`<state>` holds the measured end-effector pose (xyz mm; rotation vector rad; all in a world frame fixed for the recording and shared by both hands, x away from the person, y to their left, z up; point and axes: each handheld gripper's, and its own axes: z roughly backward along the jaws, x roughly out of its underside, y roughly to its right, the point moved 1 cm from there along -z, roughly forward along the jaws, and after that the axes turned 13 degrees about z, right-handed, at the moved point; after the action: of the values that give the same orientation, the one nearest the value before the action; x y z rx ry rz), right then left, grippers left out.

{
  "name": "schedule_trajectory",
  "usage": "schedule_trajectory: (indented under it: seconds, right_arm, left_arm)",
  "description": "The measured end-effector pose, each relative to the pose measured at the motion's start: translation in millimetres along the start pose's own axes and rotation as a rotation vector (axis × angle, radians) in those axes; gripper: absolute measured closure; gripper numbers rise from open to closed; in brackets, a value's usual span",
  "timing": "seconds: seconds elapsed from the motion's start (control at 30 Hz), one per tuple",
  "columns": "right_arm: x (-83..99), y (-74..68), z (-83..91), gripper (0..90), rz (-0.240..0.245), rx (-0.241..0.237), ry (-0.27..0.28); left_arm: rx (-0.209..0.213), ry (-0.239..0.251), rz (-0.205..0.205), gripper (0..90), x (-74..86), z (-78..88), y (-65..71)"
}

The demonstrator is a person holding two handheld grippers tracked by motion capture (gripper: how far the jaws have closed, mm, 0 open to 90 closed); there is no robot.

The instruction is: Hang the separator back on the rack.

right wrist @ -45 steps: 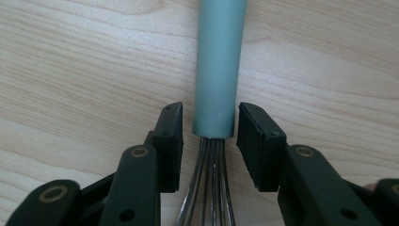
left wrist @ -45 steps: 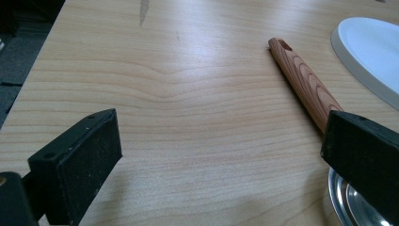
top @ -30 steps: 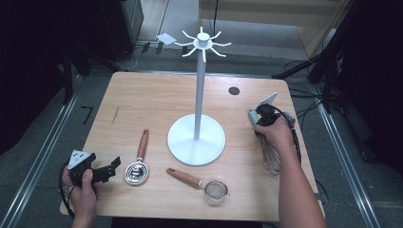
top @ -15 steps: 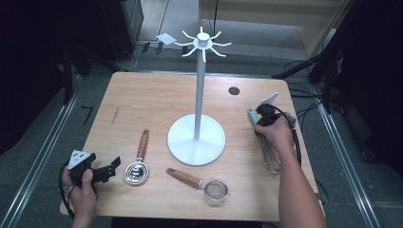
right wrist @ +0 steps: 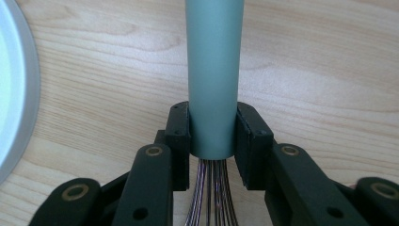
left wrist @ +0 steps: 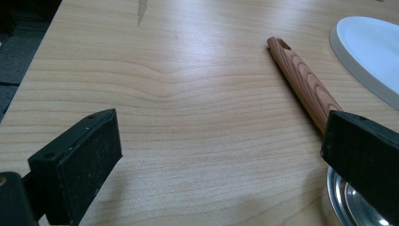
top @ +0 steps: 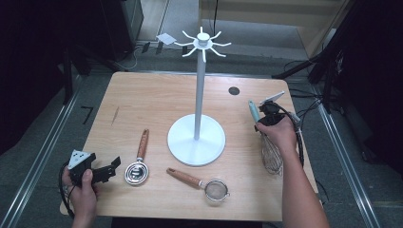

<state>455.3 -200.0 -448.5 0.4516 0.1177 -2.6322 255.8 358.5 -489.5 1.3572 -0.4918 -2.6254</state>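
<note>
One white stand (top: 196, 137) rises mid-counter (top: 152, 99), with three utensils around it. To its right, one whisk (top: 268, 147) has its grey-green handle clamped in the right tongs (right wrist: 212, 136). Before the stand lie one measuring spoon (top: 138, 164) and one strainer (top: 202, 183); the left tongs (top: 107, 168) gape empty beside the spoon.

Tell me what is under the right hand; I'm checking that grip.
The right gripper, shut on a whisk's grey-green handle. Wires fan out below the jaws. The hand covers the gripper's body and the wires' top.
</note>
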Motion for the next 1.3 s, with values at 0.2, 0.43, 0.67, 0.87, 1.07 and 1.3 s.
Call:
schedule_trajectory:
  seconds: [0.2,0.43,0.67,0.87,1.07,1.3]
  right_arm:
    - [7.1,-3.0,11.3,71.1,0.026,-0.019,0.083]
    - [15.9,-9.7,30.7,71.0,0.046,-0.033,0.216]
    - [23.6,-20.4,49.1,71.1,0.069,-0.046,0.341]
    - [29.6,-30.1,62.7,71.1,0.099,-0.072,0.446]
    - [32.7,-38.8,68.3,71.0,0.121,-0.087,0.495]
    - [36.8,-45.6,74.1,71.0,0.123,-0.099,0.585]
  left_arm:
    - [-0.001,0.0,0.001,0.0,0.0,0.0,0.0]
    - [-0.002,0.001,0.0,0.0,0.1,-0.1,0.1]
    - [-0.004,0.002,-0.002,0.0,0.2,0.0,0.4]
    - [-0.004,0.003,-0.002,0.0,0.2,0.0,0.4]
    - [-0.005,0.002,-0.002,0.0,0.2,0.1,0.5]
    - [-0.005,0.002,-0.002,0.0,0.2,0.1,0.6]
